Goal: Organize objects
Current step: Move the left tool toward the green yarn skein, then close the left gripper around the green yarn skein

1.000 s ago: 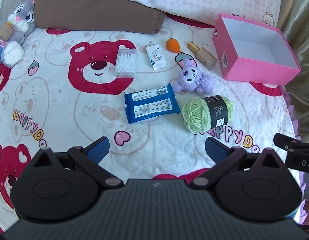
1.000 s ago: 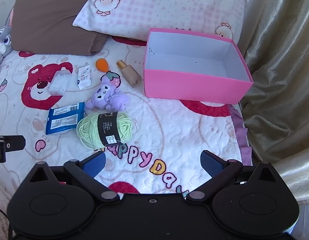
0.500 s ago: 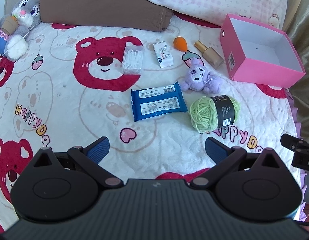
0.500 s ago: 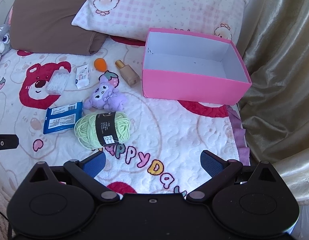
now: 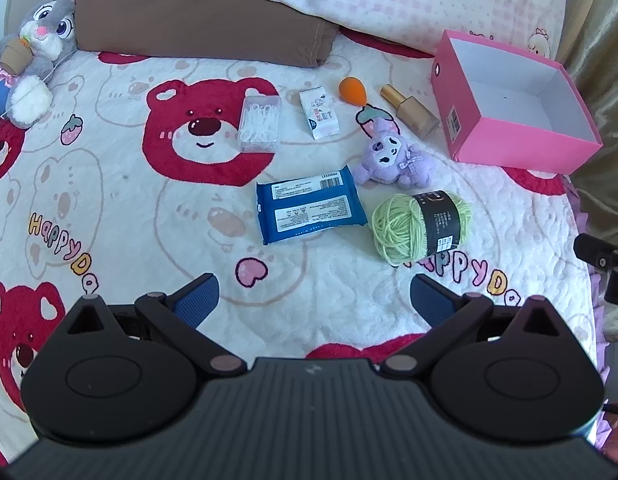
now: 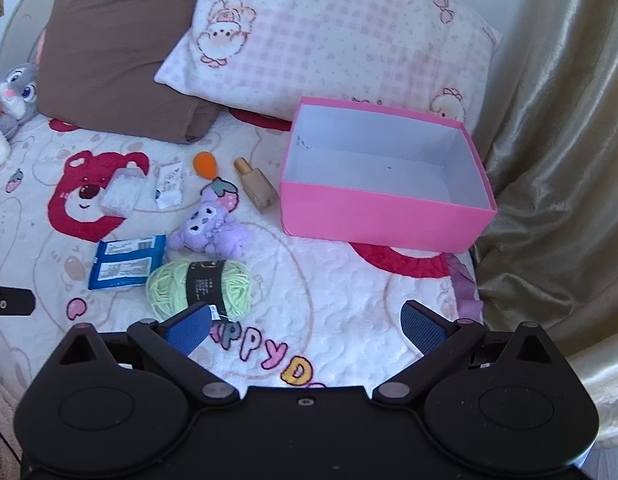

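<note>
Green yarn [image 6: 199,288] is lying just ahead of my right gripper [image 6: 305,330]; both it and my left gripper [image 5: 314,298] are hanging wide apart, gripping nothing.

free: bare blanket [image 6: 349,300] between green yarn ball [image 6: 199,288] and pink box [image 6: 381,216], box open on top | blocked: purple plush [image 6: 211,232], blue wipes pack [image 6: 127,266] and yarn clustered close | bottle [image 6: 257,186] just beside box's left wall | curtain [image 6: 549,200] hems the box's right side
</note>
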Demonstrator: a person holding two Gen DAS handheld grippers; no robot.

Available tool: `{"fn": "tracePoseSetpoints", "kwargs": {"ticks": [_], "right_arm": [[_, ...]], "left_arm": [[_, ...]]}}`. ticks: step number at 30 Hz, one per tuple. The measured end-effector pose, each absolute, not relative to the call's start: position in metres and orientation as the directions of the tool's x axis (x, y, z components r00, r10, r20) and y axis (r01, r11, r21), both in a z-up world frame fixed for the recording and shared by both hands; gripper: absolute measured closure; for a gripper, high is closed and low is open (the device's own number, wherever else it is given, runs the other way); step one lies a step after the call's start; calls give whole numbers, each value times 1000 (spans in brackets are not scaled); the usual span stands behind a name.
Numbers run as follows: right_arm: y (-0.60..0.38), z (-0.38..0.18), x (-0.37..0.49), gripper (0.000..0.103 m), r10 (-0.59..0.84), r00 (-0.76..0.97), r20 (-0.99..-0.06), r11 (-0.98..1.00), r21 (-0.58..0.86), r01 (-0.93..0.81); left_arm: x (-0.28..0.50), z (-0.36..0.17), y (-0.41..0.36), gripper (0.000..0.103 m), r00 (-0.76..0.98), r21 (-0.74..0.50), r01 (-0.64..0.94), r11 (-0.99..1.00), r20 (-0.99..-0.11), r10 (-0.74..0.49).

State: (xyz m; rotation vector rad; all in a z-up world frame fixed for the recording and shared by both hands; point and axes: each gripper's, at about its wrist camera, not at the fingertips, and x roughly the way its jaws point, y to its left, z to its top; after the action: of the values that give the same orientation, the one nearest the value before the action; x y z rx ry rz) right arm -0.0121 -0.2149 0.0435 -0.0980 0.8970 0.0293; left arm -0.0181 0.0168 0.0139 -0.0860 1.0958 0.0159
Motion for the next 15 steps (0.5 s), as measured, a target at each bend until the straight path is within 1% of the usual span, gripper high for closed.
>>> {"fn": "tracePoseSetpoints", "kwargs": {"ticks": [2, 5, 10, 12, 15], "right_arm": [[-213, 45, -14, 1, 51, 652, -756, 990, -49, -134], [-204, 44, -18, 1, 127, 706, -697, 968, -68, -242], [-192, 34, -2, 1, 185, 682, -708, 943, -67, -326], [-186, 25, 5, 2, 211, 661, -720, 926, -69, -371], [-177, 8, 12, 4, 262, 610, -748, 901, -37, -432]], "left_arm": [[-15, 15, 17, 0, 484, -98, -65, 993, -873, -55], [-6, 13, 20, 0, 517, -164, -81, 983, -850, -99], [24, 7, 5, 1, 532, -151, -7, 988, -837, -124], [38, -1, -2, 2, 513, -177, 45, 983, -840, -175], [53, -16, -4, 3, 492, -245, 32, 969, -840, -229]]}}
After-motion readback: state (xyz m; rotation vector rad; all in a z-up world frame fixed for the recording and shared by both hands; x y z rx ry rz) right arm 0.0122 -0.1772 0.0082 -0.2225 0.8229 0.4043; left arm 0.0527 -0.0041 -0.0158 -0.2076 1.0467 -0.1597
